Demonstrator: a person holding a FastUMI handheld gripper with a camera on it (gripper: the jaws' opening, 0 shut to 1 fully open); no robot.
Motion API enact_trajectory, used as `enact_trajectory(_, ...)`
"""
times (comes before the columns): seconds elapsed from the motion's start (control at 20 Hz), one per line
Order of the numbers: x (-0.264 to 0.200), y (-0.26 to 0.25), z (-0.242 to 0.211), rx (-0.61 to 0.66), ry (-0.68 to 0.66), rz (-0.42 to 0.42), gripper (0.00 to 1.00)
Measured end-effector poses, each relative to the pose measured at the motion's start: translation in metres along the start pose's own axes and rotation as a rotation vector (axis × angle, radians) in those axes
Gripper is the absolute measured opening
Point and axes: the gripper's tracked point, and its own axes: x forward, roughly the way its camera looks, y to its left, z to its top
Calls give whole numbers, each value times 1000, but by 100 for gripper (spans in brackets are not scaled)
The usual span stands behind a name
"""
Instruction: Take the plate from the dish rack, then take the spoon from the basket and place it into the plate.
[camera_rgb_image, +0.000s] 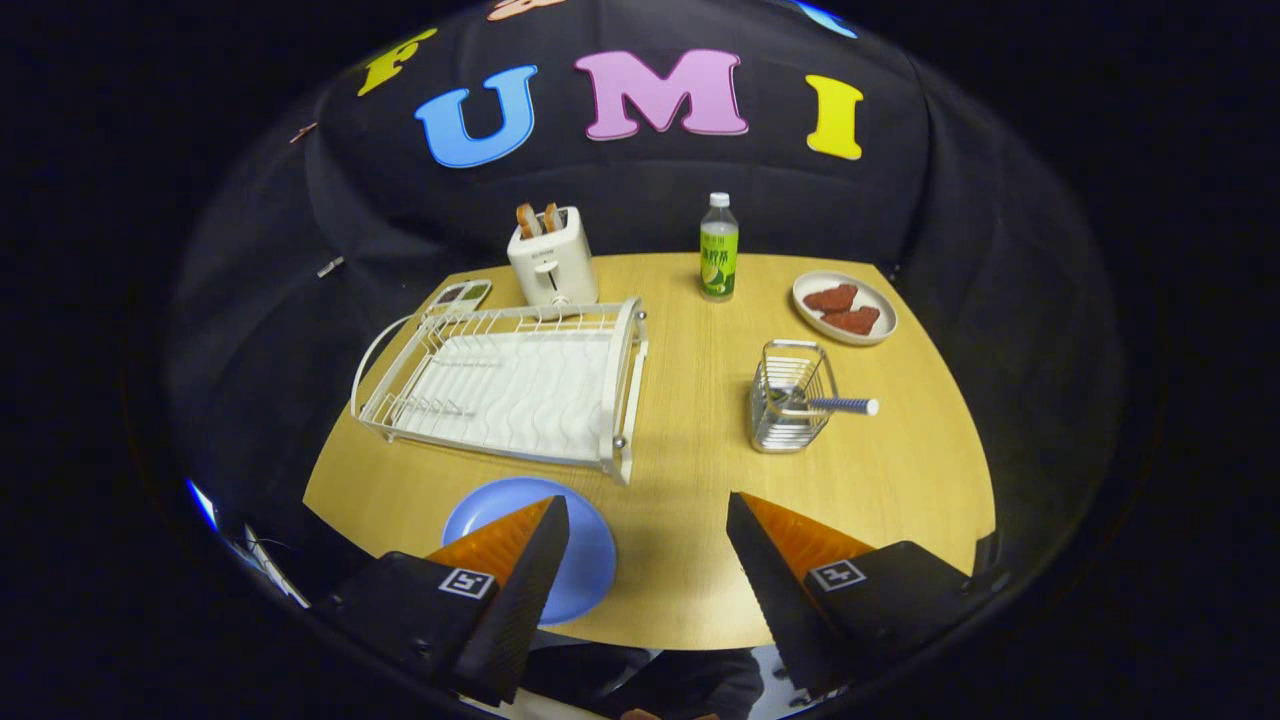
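Your gripper (648, 510) hangs wide apart over the table's near edge, holding nothing. The blue plate (590, 560) lies flat at that edge, partly under one finger, so the dish rack (510, 385) beyond it stands bare. The spoon (840, 405) leans handle-out of the wire basket (790, 410) toward the table's right edge, seemingly easy to pinch next.

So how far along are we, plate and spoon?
Done: the blue plate is out of the rack and lies on the table in front of it, partly under one claw finger. In hand: nothing; the claw is open, with bare table between its fingers. Left: the spoon is in the basket, beyond the fingers, to be moved into the plate.
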Motion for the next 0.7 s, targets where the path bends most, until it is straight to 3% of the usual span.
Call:
enact_trajectory(0.2, -6, -59, 41, -110, -105, -68, 98)
enact_trajectory(0.45, 18, -127, 46, -165, -84, -149, 95)
enact_trajectory(0.6, 50, -153, 30, -163, -18, -142, 95)
enact_trajectory(0.7, 71, -156, 19, -129, 21, -109, 89)
